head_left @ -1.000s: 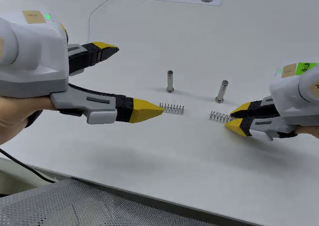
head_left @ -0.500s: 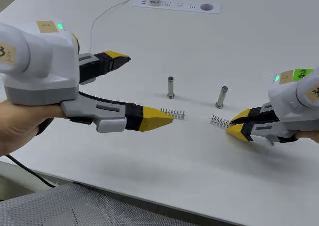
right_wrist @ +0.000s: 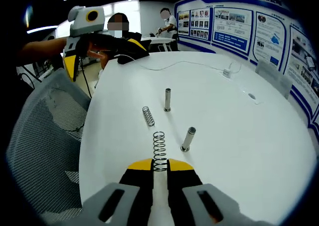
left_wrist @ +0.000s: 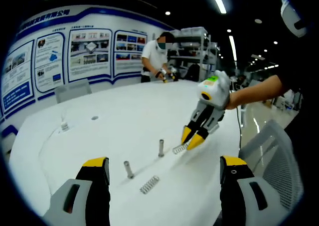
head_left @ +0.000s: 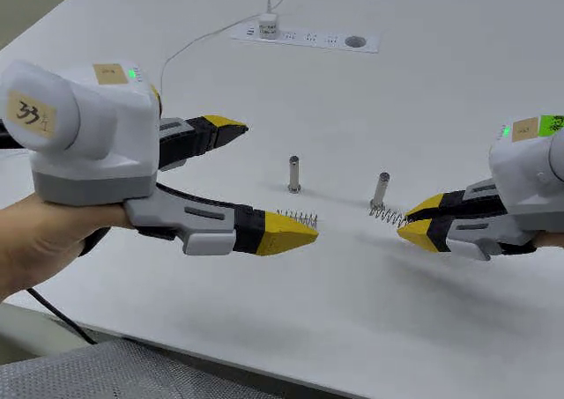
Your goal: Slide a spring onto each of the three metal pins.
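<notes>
Thin silvery coiled spring (right_wrist: 158,147) in right gripper (right_wrist: 154,164)

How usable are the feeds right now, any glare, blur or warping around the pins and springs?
Head view: even light, soft shadow under the right gripper, no glare. Left gripper view: heavy fisheye bending, loose spring small but legible. Right gripper view: held spring crisp, edges bowed.
</notes>
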Available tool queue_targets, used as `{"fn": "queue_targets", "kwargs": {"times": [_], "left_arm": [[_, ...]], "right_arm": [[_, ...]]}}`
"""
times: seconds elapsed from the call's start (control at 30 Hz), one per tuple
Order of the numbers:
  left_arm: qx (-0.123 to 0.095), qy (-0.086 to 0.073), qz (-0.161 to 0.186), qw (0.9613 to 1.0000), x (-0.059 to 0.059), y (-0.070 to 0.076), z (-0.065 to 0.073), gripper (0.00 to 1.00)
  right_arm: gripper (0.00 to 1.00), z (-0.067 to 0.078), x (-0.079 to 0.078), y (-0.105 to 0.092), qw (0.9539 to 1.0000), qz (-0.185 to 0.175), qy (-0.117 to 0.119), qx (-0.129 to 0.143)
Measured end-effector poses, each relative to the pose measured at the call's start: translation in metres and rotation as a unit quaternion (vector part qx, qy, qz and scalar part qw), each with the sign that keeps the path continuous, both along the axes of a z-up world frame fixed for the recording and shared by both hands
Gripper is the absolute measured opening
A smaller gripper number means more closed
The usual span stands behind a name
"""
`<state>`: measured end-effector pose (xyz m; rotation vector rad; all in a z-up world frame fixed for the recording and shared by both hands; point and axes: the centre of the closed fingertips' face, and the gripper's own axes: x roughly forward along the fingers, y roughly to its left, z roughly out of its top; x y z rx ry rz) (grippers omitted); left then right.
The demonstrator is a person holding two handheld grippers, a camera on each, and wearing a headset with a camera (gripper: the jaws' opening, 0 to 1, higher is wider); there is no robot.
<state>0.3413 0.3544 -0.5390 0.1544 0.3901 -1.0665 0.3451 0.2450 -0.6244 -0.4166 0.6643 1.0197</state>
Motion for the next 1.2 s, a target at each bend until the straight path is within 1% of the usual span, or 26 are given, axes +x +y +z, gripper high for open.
{"fn": "queue_targets", "kwargs": {"times": [0.17,0.2,0.23,0.27,0.33,0.47,0.53,0.67,0.83,0.93,0.97,1.0,1.03,1.1,1.13,1.2], "left_arm": [[0.0,-0.005,-0.007,1.0,-0.004,-0.005,0.002,0.92],[-0.004,-0.006,-0.012,0.9999,-0.006,-0.008,0.004,0.92],[-0.01,-0.008,-0.018,0.9998,-0.007,-0.011,0.006,0.9],[-0.014,-0.008,-0.025,0.9996,-0.009,-0.013,0.007,0.88],[-0.014,-0.009,-0.031,0.9994,-0.012,-0.017,0.009,0.86],[-0.013,-0.01,-0.044,0.9989,-0.016,-0.026,0.009,0.85],[-0.012,-0.011,-0.057,0.9983,-0.021,-0.033,0.01,0.84],[-0.013,-0.013,-0.072,0.9973,-0.028,-0.042,0.011,0.81],[-0.024,-0.007,-0.091,0.9956,-0.037,-0.053,0.01,0.77],[-0.025,-0.01,-0.098,0.9948,-0.04,-0.058,0.011,0.75],[-0.027,-0.009,-0.102,0.9943,-0.041,-0.06,0.011,0.73],[-0.027,-0.008,-0.107,0.9938,-0.043,-0.061,0.011,0.72],[-0.025,-0.007,-0.115,0.993,-0.045,-0.063,0.011,0.71],[-0.022,-0.01,-0.12,0.9924,-0.046,-0.065,0.01,0.68],[-0.021,-0.011,-0.123,0.9921,-0.047,-0.066,0.01,0.67],[-0.021,-0.01,-0.128,0.9915,-0.048,-0.068,0.01,0.65]], "right_arm": [[0.1,0.012,-0.006,-0.002,0.9999,0.004,-0.011,0.0],[0.1,0.014,-0.005,-0.006,0.9993,0.011,-0.032,-0.017],[0.1,0.014,-0.006,-0.01,0.9986,0.015,-0.04,-0.03],[0.1,0.016,-0.007,-0.011,0.9984,0.016,-0.044,-0.033],[0.1,0.022,-0.014,-0.011,0.9993,0.01,-0.036,-0.01],[0.1,0.032,-0.021,-0.015,0.999,0.009,-0.043,-0.007],[0.1,0.04,-0.027,-0.015,0.9988,0.013,-0.047,-0.002],[0.1,0.048,-0.032,-0.012,0.9983,0.018,-0.055,0.001],[0.1,0.057,-0.038,-0.006,0.9976,0.028,-0.063,0.006],[0.1,0.064,-0.043,0.0,0.9967,0.042,-0.068,0.014],[0.1,0.069,-0.047,0.005,0.9962,0.049,-0.068,0.023],[0.1,0.071,-0.048,0.007,0.9958,0.054,-0.069,0.025],[0.1,0.073,-0.05,0.01,0.9955,0.059,-0.071,0.024],[0.1,0.074,-0.052,0.013,0.9947,0.067,-0.076,0.019],[0.1,0.075,-0.053,0.015,0.994,0.074,-0.079,0.014],[0.1,0.076,-0.056,0.017,0.9935,0.08,-0.08,0.013]]}}
